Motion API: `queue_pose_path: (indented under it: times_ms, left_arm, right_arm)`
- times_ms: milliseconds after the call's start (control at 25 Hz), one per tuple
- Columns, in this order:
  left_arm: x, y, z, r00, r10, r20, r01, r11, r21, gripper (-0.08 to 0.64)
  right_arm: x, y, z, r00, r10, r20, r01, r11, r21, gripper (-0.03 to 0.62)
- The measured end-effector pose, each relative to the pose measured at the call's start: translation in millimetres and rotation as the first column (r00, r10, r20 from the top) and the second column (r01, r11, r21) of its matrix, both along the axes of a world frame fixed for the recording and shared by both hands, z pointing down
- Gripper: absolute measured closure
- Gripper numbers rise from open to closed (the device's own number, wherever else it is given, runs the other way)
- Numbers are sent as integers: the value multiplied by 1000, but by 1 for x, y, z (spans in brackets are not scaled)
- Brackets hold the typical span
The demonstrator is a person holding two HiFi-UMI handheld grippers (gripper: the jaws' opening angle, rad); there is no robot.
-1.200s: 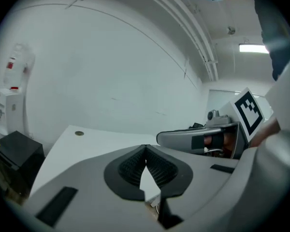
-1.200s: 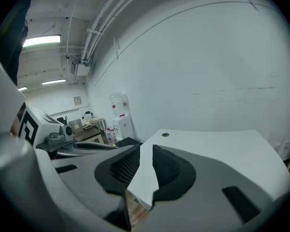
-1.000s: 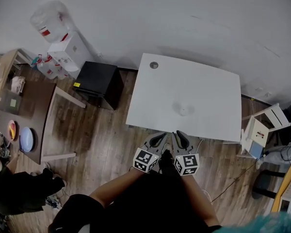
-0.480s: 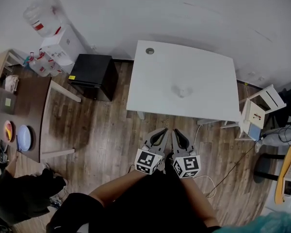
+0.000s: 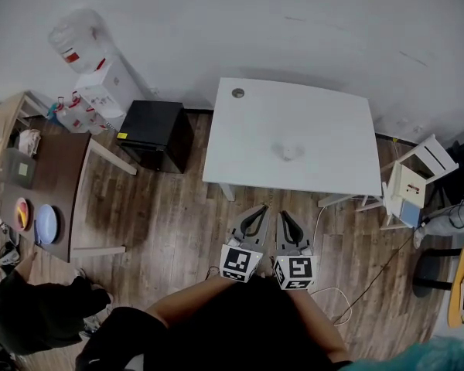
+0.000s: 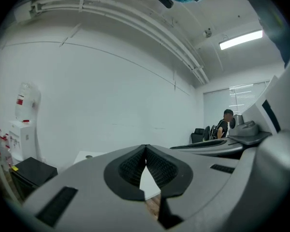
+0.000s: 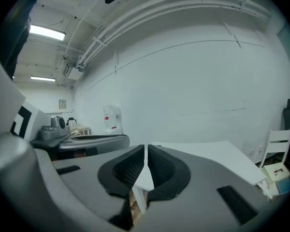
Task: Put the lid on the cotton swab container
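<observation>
1. The task looks unstarted. A small pale object, probably the cotton swab container [image 5: 288, 151], sits alone near the middle of the white table [image 5: 332, 114]. It is too small in the head view to tell whether its lid is on, off, or lying beside it.
2. Both grippers hang over the wooden floor, close to the person's body and well apart from the table, so the approach, the pick-up and the capping all seem left to do.
3. The left gripper [image 5: 261, 209] has its jaws pressed together on nothing.
4. The right gripper [image 5: 281, 215] has its jaws closing, all but together, with nothing between them.
5. Only the head view shows the whole layout: the table, the container on it, and a black cabinet [image 5: 156, 130] to its left.
6. The gripper views confirm the jaws. The left gripper view shows the tips meeting, while the right gripper view shows a thin slit of light at the tips.
7. The right gripper view sees the tabletop edge-on, and the container does not show there.
</observation>
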State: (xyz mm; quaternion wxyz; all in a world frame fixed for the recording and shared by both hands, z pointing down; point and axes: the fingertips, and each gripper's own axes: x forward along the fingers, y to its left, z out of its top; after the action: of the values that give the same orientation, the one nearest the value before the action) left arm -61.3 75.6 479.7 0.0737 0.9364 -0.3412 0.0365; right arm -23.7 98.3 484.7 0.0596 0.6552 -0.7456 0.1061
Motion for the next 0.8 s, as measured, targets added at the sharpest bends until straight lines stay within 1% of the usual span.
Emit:
queue_pose_path:
  times_ms: [80,240,400,640,800]
  left_arm:
    - [9,2,-4,1000,8,7,-8,1000,13,548]
    - [24,7,-11,1000,12,16,-13,1000,26,548]
    - [31,15,-13,1000,17,18,-18,999,40,548]
    - [29,14,-11,1000,-3,28,2,999,41,548]
    - [23,15,-9,999,-9,31,8,999,34,548]
  right_arm:
    - [7,2,-4,1000,15,-4,-15,1000,4,550]
    - [20,7,-16,1000,16,-7,-16,999,31,555]
    - [22,9,-21,1000,7,-13,-6,998,56,557]
    - [21,9,-19,1000,-13,-17,13,999,51,557]
    - [15,8,-12,1000,-23,-1,23,999,27,557]
